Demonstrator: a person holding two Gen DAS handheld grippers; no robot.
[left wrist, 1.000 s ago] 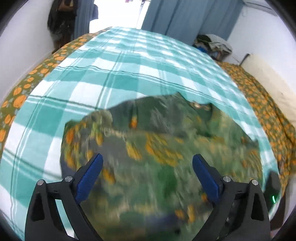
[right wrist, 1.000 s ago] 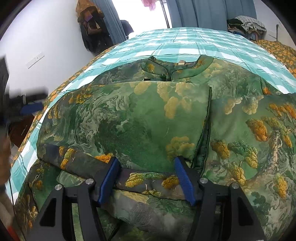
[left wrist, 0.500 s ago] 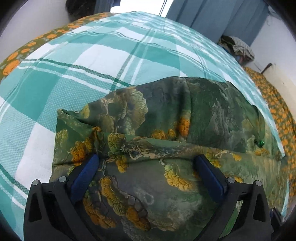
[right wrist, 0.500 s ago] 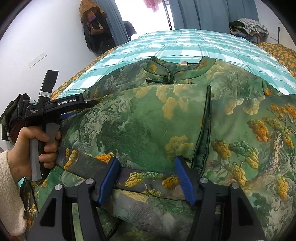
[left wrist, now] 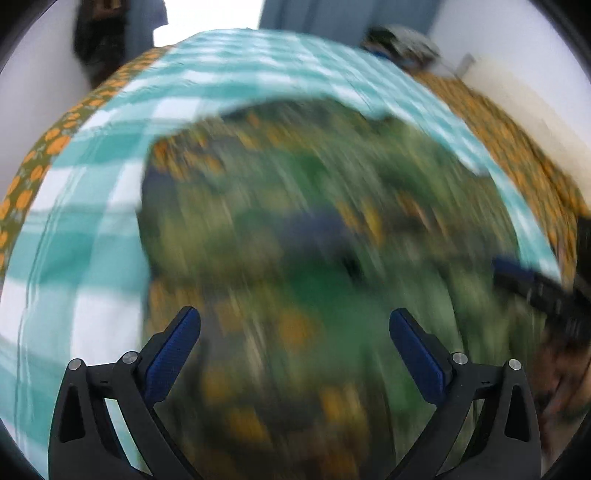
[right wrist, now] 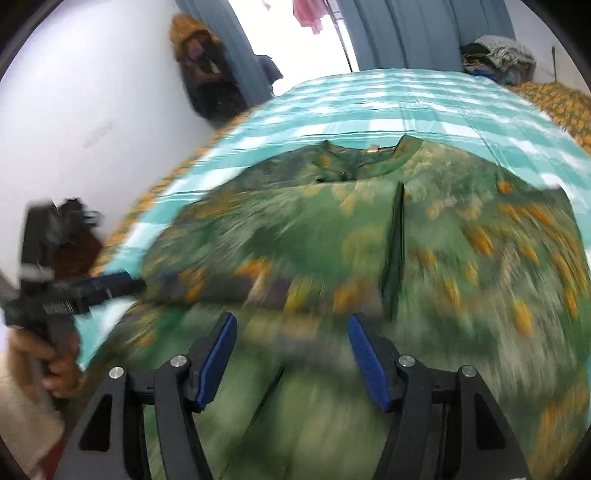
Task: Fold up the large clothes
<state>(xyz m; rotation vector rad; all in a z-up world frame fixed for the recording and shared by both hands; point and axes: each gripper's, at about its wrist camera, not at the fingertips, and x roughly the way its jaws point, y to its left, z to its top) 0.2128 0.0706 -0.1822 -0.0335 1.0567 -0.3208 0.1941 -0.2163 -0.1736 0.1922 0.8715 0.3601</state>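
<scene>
Here, green printed garment [right wrist: 303, 236] spread on checked bedsheet [right wrist: 388, 107], left hand-held gripper [left wrist: 295, 325] released, right hand-held gripper [right wrist: 290, 328] released.

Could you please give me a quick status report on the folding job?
Left gripper open, above the cloth. Right gripper open, nothing pinched. Green printed garment partly folded on the checked bedsheet. Nothing in the way.

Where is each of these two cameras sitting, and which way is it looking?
Left wrist: rides the left claw, looks down over the green garment on the checked sheet; its own blue pads show.
Right wrist: rides the right claw, looks along the garment toward its collar; the person's left hand shows.
Both share garment, sheet, curtains.
</scene>
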